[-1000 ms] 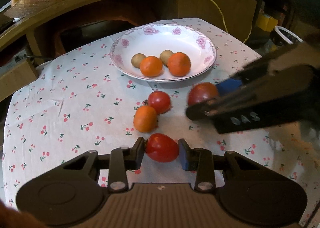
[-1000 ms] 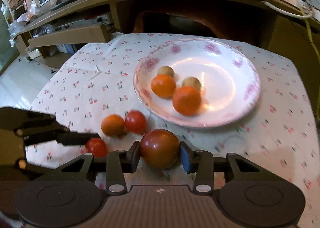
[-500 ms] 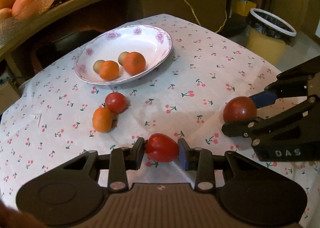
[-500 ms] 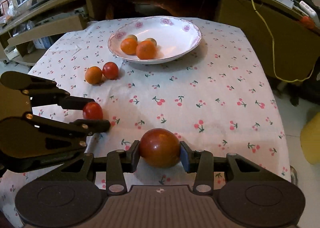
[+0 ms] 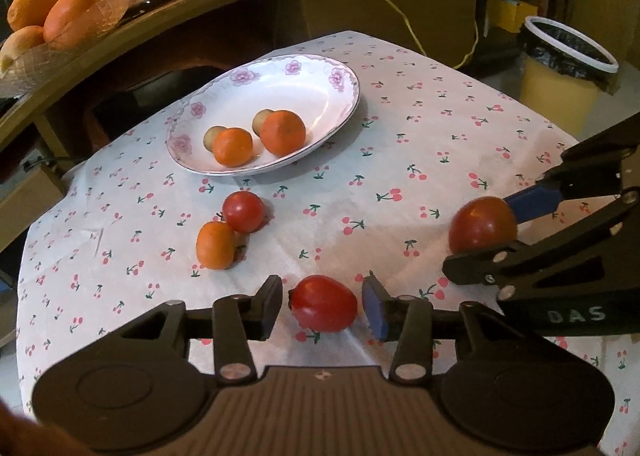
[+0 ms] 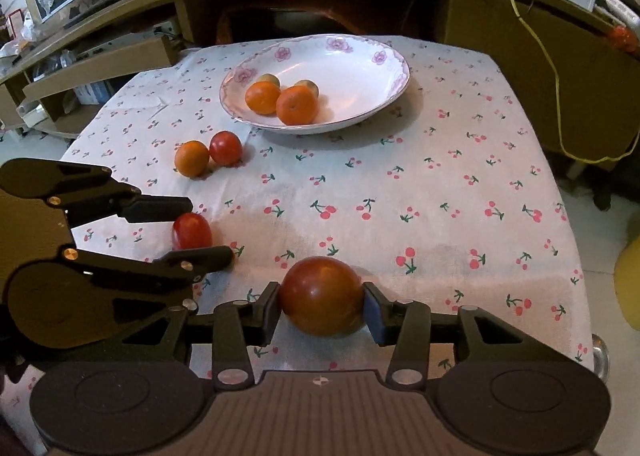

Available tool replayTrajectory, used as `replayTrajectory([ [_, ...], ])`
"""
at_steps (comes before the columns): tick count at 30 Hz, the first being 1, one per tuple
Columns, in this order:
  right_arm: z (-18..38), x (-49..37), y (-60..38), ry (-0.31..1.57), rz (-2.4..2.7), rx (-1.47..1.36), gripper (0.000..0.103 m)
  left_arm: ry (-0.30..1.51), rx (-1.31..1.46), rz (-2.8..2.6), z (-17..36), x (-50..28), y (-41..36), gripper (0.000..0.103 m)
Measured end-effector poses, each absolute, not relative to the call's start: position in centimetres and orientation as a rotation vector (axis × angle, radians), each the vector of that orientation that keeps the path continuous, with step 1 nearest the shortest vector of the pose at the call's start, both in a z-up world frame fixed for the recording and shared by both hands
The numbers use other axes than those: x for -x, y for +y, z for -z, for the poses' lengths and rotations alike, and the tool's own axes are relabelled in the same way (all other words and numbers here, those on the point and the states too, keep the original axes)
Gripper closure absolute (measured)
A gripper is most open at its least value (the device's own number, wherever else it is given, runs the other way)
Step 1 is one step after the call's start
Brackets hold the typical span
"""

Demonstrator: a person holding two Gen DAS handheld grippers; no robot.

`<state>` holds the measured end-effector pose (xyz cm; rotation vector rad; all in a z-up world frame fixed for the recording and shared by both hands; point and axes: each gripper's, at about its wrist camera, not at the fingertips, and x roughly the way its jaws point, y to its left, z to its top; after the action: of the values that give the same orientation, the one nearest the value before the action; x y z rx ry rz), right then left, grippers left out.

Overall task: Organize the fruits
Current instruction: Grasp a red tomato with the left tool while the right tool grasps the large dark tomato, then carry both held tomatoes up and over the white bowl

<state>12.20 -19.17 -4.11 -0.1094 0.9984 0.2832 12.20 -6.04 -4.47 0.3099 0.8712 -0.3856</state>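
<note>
Currently the left gripper (image 5: pixel 323 306) has its jaws parted slightly wider than the small red tomato (image 5: pixel 323 303) between them; a gap shows on each side, so the fruit appears released or not yet clamped. Whether that tomato rests on the cloth cannot be told for certain. The right gripper (image 6: pixel 322 306) has its jaws closed against both sides of a larger dark red tomato (image 6: pixel 322 296), which it holds at the near edge of the table.

Both grippers sit side by side at the near edge, level, fingers pointing toward the far side; the left one is to the left of the right one.

Beyond them, on the cherry-print tablecloth (image 6: pixel 440 176), a loose tangerine (image 5: pixel 216 245) and a second small tomato (image 5: pixel 243 211) lie touching each other, just near of the floral plate (image 5: pixel 320 76). The plate holds two tangerines (image 5: pixel 282 132) and two small brownish fruits (image 5: pixel 262 118).

Judged from this layout, sorting is partial: four fruits are plated, four remain outside.
</note>
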Motion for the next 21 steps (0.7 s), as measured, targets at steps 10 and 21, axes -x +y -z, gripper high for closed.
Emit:
replayTrajectory([
  [10,3.9,-12.3,-19.7,0.979,-0.313,0.13,0.049,0.858,-0.313,0.422,4.6,-12.1,-5.4,0.049],
  [21,4.1,-12.2,-20.0,0.985,-0.337,0.151,0.049,0.842,-0.32,0.453,4.6,-11.2,-5.0,0.049],
])
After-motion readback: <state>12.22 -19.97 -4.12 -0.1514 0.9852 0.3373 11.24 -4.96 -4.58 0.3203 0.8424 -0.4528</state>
